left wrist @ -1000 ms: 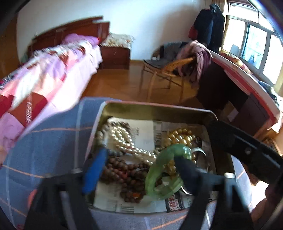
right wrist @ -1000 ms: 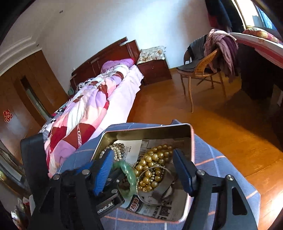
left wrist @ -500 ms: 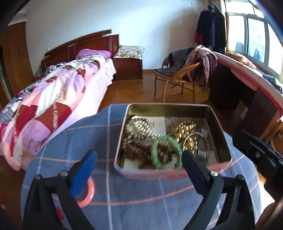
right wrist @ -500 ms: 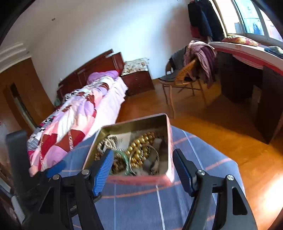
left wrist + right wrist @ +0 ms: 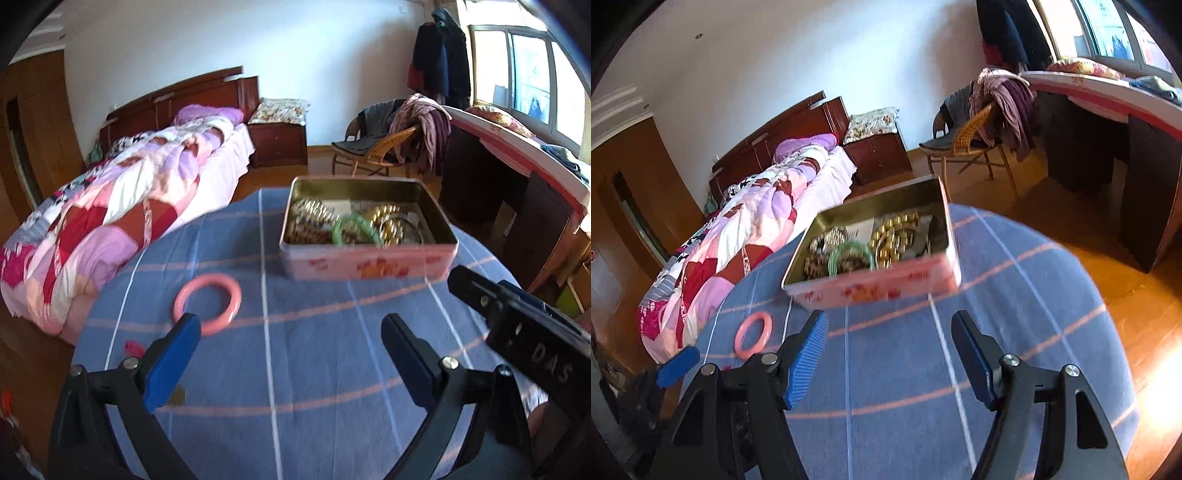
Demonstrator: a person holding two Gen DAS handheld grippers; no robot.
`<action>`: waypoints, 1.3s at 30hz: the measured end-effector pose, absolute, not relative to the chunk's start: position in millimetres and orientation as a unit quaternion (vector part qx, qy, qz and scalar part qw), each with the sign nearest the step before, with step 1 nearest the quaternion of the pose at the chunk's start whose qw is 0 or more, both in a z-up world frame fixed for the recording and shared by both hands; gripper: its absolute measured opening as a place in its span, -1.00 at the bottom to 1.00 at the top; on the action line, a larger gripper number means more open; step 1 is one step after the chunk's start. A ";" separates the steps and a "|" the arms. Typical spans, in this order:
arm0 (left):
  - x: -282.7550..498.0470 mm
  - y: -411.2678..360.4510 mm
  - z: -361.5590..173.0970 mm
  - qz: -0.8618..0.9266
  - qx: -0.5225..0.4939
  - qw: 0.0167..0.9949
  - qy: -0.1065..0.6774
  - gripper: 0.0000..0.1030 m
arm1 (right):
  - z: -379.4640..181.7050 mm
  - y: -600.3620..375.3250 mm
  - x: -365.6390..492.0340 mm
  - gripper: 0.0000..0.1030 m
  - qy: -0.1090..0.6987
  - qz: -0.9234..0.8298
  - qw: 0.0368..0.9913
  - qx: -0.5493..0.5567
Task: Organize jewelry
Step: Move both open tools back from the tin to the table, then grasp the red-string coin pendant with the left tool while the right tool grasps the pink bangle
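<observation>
A pink metal tin stands at the far side of a round table with a blue checked cloth. It holds bead strings, gold beads, a silver bangle and a green bangle. A pink bangle lies on the cloth, left of the tin. My left gripper is open and empty, well back from the tin, its left fingertip next to the pink bangle. My right gripper is open and empty, just short of the tin. The pink bangle also shows in the right wrist view.
A bed with a patchwork quilt stands left of the table. A wicker chair with clothes and a dark desk stand behind and to the right. A small pink scrap lies on the cloth near the table's left edge.
Both grippers have pulled back from the tin. The left gripper let go of the green bangle, which now lies in the tin. The pink bangle has come into view.
</observation>
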State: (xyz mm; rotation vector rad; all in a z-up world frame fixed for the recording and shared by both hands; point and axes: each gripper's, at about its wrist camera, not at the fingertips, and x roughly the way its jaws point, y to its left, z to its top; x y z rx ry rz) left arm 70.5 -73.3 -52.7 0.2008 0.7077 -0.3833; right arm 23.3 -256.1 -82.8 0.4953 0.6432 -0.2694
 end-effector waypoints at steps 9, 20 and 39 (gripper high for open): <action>42.1 -40.8 -83.0 -0.177 0.099 0.905 0.375 0.95 | -91.1 -221.0 6.8 0.35 0.334 -0.102 0.912 0.215; 52.3 36.3 -89.0 -0.127 0.055 0.919 0.369 0.71 | -82.1 -182.1 4.4 0.12 0.336 -0.050 0.925 0.171; 143.1 33.1 -121.7 -0.124 -0.003 0.885 0.448 -0.29 | -94.8 -155.4 39.5 0.12 0.356 -0.027 0.924 0.136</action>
